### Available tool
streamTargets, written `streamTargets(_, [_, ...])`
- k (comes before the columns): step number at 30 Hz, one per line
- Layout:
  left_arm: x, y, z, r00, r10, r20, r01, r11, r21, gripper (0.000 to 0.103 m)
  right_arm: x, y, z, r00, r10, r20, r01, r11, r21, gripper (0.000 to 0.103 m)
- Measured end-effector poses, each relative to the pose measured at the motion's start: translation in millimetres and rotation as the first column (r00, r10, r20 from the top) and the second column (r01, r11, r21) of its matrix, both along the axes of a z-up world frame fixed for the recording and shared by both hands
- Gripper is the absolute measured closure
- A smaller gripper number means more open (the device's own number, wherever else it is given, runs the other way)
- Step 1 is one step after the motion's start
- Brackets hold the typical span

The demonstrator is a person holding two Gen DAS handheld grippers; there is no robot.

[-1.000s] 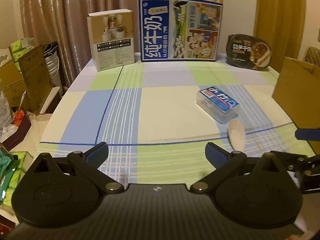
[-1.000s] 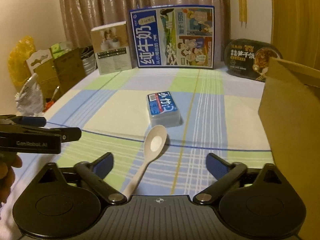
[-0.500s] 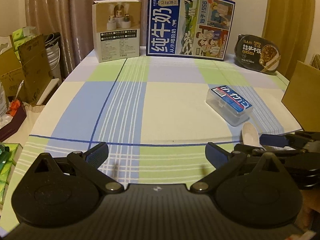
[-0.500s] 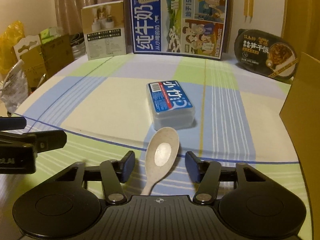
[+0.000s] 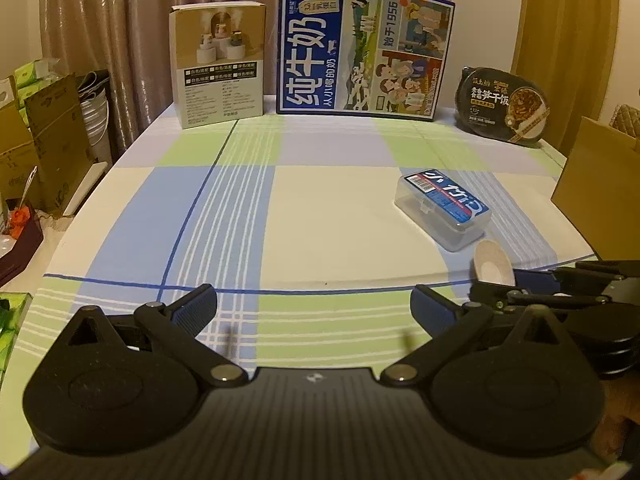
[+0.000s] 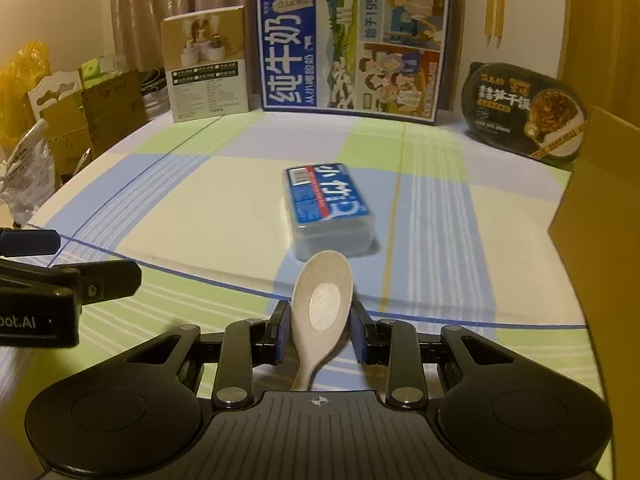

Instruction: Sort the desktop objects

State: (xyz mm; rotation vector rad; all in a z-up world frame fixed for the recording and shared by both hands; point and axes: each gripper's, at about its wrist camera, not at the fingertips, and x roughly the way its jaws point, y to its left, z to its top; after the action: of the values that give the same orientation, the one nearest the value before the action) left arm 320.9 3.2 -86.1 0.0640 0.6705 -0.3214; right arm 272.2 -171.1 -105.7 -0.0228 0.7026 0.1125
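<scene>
A beige speckled spoon [image 6: 320,312] lies between the pads of my right gripper [image 6: 320,334], which is shut on the spoon's bowl and neck; the handle runs back under the gripper body. The spoon bowl also shows in the left wrist view [image 5: 493,265]. A clear plastic box with a blue label [image 6: 329,208] sits just beyond the spoon, also in the left wrist view [image 5: 442,210]. My left gripper [image 5: 314,306] is open and empty over the tablecloth, left of the right gripper [image 5: 532,286].
A brown cardboard box [image 6: 596,216] stands at the right edge. At the back stand a blue milk carton [image 6: 352,46], a beige product box [image 6: 206,64] and a black instant-rice bowl [image 6: 524,114]. Cardboard boxes and bags [image 5: 44,136] lie off the table's left side.
My right gripper moved forward over the spoon and closed from wide open onto it. The left gripper stayed open and shifted slightly.
</scene>
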Motion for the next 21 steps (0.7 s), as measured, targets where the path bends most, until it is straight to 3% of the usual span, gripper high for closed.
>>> streamTargets(6, [1.2, -4.4, -2.7, 1.0, -0.013, -0.004, 0.013, 1.0, -0.002, 0.002, -1.5, -19.1, 7.4, 0.999, -0.024, 0.03, 0.024, 1.0, -0.008, 0.075])
streamTargets(21, [17.9, -16.7, -1.6, 0.998, -0.059, 0.013, 0.06, 0.998, -0.027, 0.002, 41.2, -48.8, 7.4, 0.999, -0.017, 0.045, 0.02, 0.998, -0.054, 0.075])
